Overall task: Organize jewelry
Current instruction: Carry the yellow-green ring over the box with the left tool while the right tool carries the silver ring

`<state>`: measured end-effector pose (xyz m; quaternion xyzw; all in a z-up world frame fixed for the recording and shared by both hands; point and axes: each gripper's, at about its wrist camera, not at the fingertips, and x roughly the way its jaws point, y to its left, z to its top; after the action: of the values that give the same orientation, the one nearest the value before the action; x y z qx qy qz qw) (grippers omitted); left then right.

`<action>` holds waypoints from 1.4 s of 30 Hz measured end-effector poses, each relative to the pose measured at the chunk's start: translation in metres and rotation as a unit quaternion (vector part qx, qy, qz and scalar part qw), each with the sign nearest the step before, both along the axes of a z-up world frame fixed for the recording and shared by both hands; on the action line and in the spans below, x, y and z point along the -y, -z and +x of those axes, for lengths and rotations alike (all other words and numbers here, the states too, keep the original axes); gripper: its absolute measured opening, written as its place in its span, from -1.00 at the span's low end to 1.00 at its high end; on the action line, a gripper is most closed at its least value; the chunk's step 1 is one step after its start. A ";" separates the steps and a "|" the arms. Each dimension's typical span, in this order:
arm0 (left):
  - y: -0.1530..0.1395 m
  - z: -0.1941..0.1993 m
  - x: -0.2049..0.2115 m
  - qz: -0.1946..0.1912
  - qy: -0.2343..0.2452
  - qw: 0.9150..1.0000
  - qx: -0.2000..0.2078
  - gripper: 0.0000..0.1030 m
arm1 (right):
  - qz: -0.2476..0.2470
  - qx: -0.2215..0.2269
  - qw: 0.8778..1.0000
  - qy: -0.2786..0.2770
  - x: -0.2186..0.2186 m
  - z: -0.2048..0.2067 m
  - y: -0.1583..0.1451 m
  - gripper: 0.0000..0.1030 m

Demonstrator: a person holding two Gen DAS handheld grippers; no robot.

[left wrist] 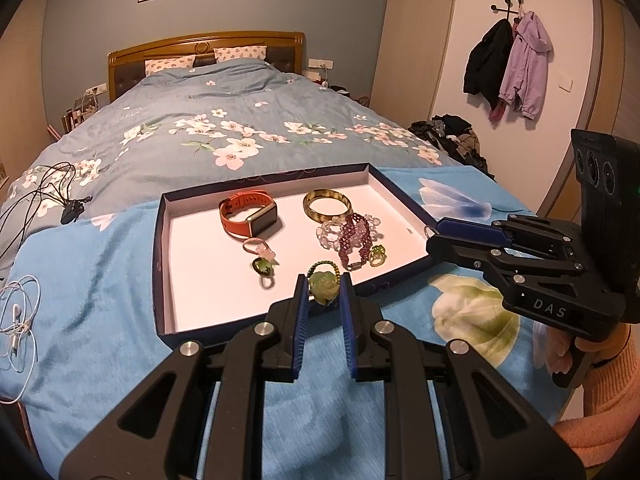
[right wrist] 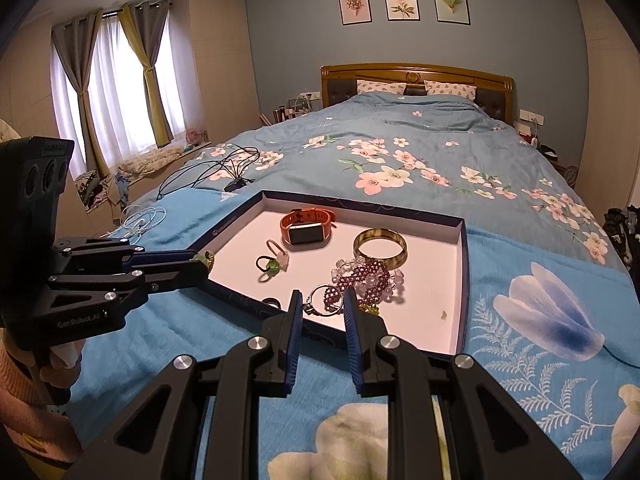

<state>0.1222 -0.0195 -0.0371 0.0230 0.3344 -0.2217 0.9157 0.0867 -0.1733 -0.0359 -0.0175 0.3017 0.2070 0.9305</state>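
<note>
Left wrist view: at lower centre, the left gripper (left wrist: 323, 294) clamps a green rose ring (left wrist: 322, 285) between its blue pads, above the near edge of the shallow tray (left wrist: 160, 240). An orange watch (left wrist: 249, 216), an amber bangle (left wrist: 327, 204) and a purple beaded bracelet (left wrist: 354, 240) lie in the tray at mid-frame.

Right wrist view: at lower centre, the right gripper (right wrist: 320, 308) pinches a silver ring (right wrist: 323, 300) over the tray's near rim.
</note>
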 end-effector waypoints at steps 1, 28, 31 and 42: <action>-0.001 0.001 0.000 0.000 0.000 1.000 0.001 -0.69 | 0.000 0.000 1.000 0.000 0.000 0.001 -0.001 -0.63; -0.004 0.016 -0.001 0.002 -0.009 1.000 0.008 -0.69 | 0.003 0.002 1.000 0.004 0.000 0.012 -0.004 -0.63; -0.003 0.017 -0.002 0.003 -0.011 1.000 0.008 -0.69 | 0.004 0.001 1.000 0.005 -0.001 0.015 -0.004 -0.63; -0.003 0.021 -0.003 0.004 -0.013 1.000 0.011 -0.69 | 0.004 0.003 1.000 0.004 0.000 0.017 -0.003 -0.63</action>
<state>0.1431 -0.0166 -0.0339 0.0249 0.3255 -0.2080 0.9220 0.1041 -0.1731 -0.0327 -0.0130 0.2981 0.2045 0.9323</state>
